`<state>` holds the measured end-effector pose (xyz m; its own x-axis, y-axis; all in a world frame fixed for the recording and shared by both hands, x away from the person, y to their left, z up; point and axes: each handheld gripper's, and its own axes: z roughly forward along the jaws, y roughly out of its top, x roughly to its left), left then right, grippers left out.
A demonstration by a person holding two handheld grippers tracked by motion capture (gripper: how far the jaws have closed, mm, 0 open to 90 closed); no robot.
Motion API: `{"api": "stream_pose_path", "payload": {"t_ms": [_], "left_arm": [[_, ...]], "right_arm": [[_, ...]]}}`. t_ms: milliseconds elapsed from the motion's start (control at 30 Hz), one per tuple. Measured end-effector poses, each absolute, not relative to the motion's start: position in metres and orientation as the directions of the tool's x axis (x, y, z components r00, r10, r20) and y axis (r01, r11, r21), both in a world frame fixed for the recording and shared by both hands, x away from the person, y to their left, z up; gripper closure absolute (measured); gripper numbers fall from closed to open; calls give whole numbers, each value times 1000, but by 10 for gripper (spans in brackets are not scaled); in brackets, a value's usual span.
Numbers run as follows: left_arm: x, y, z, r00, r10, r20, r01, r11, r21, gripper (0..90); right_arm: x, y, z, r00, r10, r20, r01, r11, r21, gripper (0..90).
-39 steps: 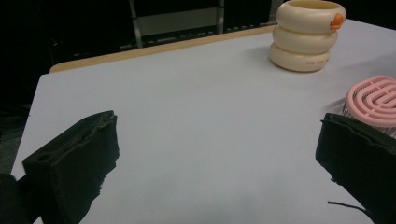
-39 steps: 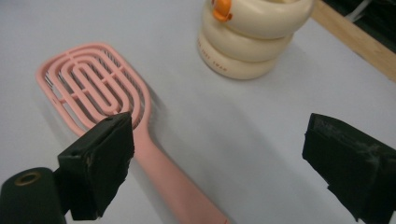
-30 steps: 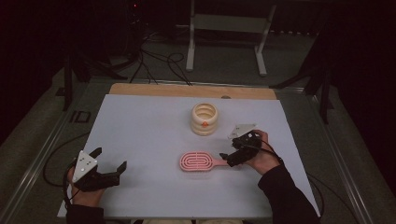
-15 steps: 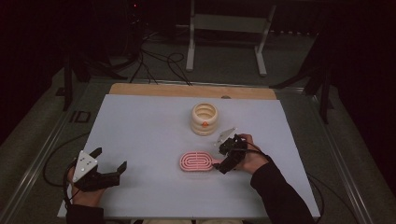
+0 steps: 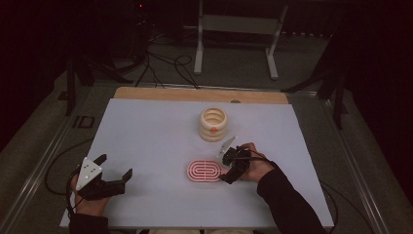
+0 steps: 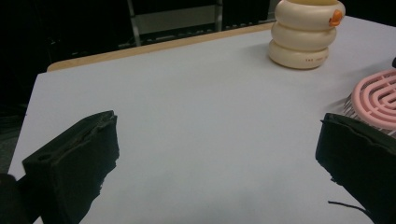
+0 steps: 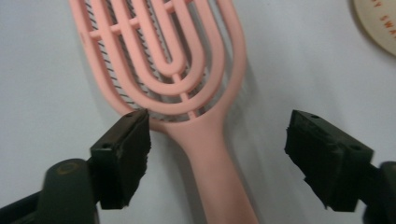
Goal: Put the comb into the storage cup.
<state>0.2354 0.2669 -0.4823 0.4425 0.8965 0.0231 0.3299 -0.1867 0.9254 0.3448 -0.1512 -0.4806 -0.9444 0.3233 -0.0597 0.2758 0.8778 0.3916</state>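
A pink vented hairbrush (image 5: pixel 204 171) lies flat on the white table, head to the left and handle to the right. My right gripper (image 5: pixel 224 173) hangs low over the handle end. In the right gripper view the jaws of the right gripper (image 7: pixel 219 140) straddle the handle (image 7: pixel 212 158) just below the head. They have just been closing, but a gap remains on both sides, so it is open. My left gripper (image 5: pixel 114 166) rests open near the table's front left corner, its jaws (image 6: pixel 217 140) wide with only bare table between them.
A cream stack of rings (image 5: pixel 213 124) with an orange spot stands behind the brush, and is seen in the left gripper view (image 6: pixel 306 35). A wooden strip (image 5: pixel 160 93) runs along the table's far edge. A metal stand (image 5: pixel 238 24) and cables lie on the floor beyond.
My right gripper has moved left and down from beside the brush until its jaws are around the handle. The left gripper has stayed where it was.
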Motion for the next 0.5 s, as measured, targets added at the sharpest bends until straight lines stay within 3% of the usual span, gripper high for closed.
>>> {"api": "stream_pose_path", "payload": {"t_ms": [500], "left_arm": [[236, 266, -483, 446, 895, 26, 332, -193, 924, 5]], "right_arm": [[341, -150, -488, -970, 243, -10, 226, 916, 332, 355]]}}
